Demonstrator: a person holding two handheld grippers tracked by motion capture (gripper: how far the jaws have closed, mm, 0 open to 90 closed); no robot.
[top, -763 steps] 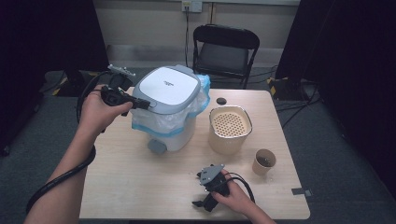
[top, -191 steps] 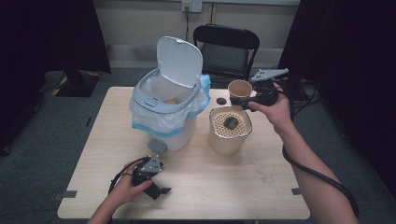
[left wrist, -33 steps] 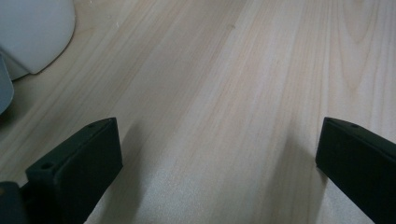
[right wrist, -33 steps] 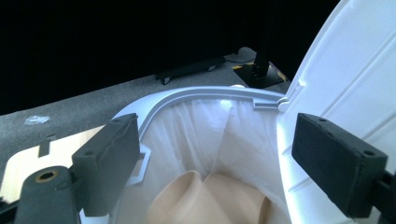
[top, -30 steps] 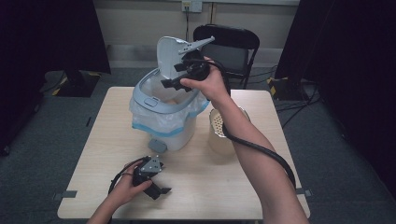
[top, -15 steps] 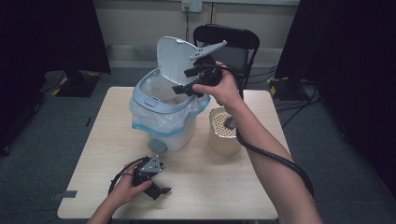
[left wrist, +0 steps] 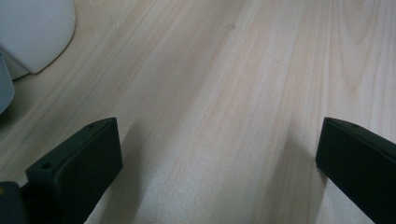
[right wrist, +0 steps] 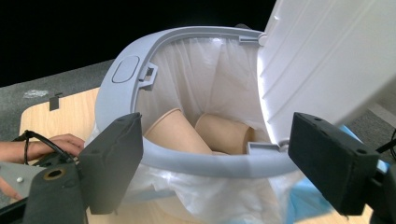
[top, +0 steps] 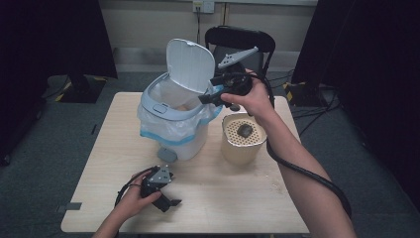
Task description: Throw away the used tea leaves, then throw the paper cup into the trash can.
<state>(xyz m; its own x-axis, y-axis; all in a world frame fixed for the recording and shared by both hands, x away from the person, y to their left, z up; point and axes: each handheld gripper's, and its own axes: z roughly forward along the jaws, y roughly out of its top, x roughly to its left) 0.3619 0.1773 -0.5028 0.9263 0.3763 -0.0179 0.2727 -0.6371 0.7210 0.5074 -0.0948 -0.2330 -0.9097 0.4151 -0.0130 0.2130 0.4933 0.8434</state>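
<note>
Pulling back from the trash bin, right claw is hanging spread and empty at upper middle; paper cups are lying inside. Left claw is resting spread on the counter. Keep clear of the lid.

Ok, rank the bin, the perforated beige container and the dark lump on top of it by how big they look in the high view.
1. The bin, clearly the largest, with its lid up.
2. The perforated beige container, shorter and narrower.
3. The dark lump, by far the smallest.
All three stand at a similar depth on the table, so nearness hardly skews this.
</note>
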